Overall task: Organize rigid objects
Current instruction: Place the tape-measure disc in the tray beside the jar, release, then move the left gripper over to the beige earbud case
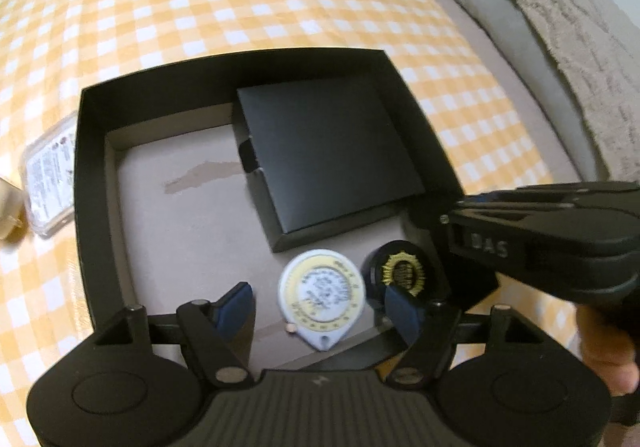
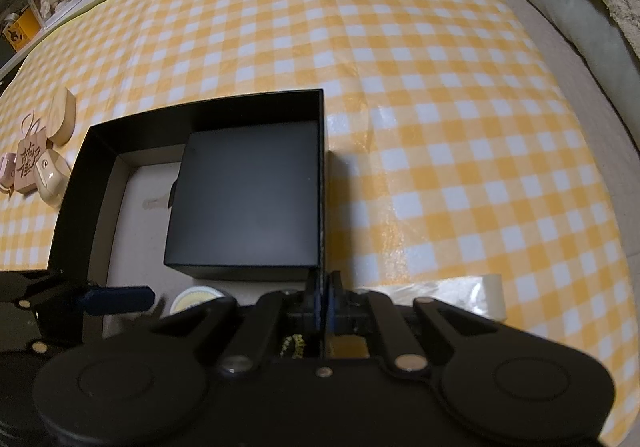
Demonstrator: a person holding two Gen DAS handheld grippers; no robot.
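Note:
An open black box [image 1: 86, 183] with a grey floor sits on the yellow checked cloth. Inside lie a smaller black box [image 1: 328, 151], a white round disc with a yellow ring [image 1: 322, 295] and a black round tin with a gold emblem [image 1: 404, 267]. My left gripper [image 1: 320, 309] hangs open over the box floor, its blue pads [image 1: 236, 307] on either side of the white disc without touching it. My right gripper [image 2: 323, 287] is shut on the big box's right wall [image 2: 321, 167]; its body [image 1: 520, 239] shows at the right of the left wrist view.
A clear plastic case with a label [image 1: 50, 175] lies left of the box. Wooden pieces [image 2: 62, 119], a carved wooden tag [image 2: 30, 163] and a cream gadget [image 2: 50, 175] lie further left. A clear roll [image 2: 492, 295] lies right of the gripper. A grey cushion [image 1: 500, 19] borders the cloth.

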